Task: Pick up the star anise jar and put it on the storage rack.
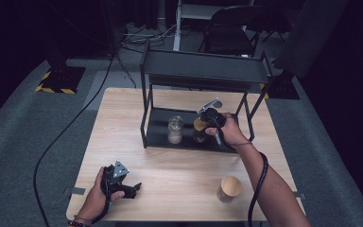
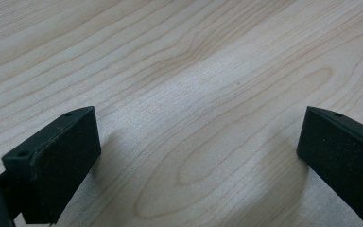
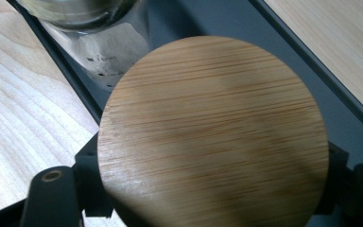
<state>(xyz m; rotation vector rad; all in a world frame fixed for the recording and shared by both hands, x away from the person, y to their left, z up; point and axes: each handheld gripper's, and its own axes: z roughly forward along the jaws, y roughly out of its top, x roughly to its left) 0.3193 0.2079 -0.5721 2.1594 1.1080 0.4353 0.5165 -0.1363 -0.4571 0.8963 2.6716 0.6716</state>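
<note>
Reaching right hand [image 1: 230, 131] over shelf [image 1: 189, 135]

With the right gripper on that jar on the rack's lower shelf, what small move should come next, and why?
Probably open the right gripper and draw it back. Its jaws grip the wooden lid of a jar that appears to stand on the lower shelf, beside another jar. Whether it rests fully, I cannot tell. The left gripper waits open over the table.

Dim surroundings, evenly lit table [image 1: 170, 179], soft shadows, mild blur.
</note>
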